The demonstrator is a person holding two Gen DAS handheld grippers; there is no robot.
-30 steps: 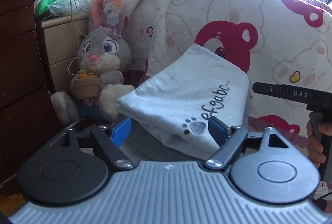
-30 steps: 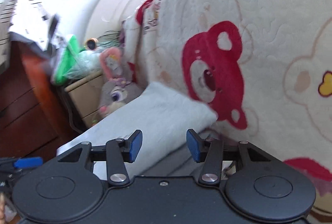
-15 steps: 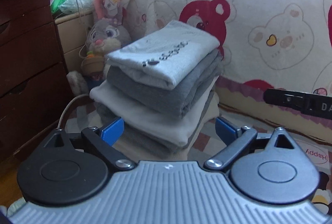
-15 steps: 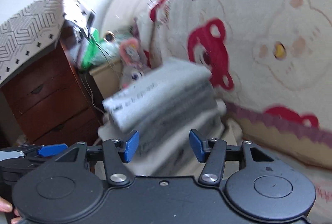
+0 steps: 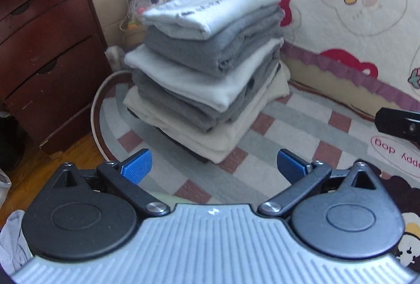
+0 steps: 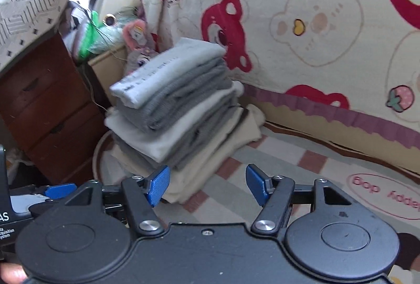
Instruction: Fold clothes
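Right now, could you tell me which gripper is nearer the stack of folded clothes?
Left, narrowly. The left gripper, jaws opening, faces the stack head-on; the right gripper, also opening, sits off to its right. Both empty.

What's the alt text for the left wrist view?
A tall stack of folded grey, white and cream clothes sits on a checked pink-and-grey rug, in front of a cream bear-print quilt. The left gripper, its blue-padded jaws opening and empty, points at it; a dark wooden dresser stands left.

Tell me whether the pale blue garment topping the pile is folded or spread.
Folded: the pale blue garment lies as a compact rectangle with a doubled front edge.
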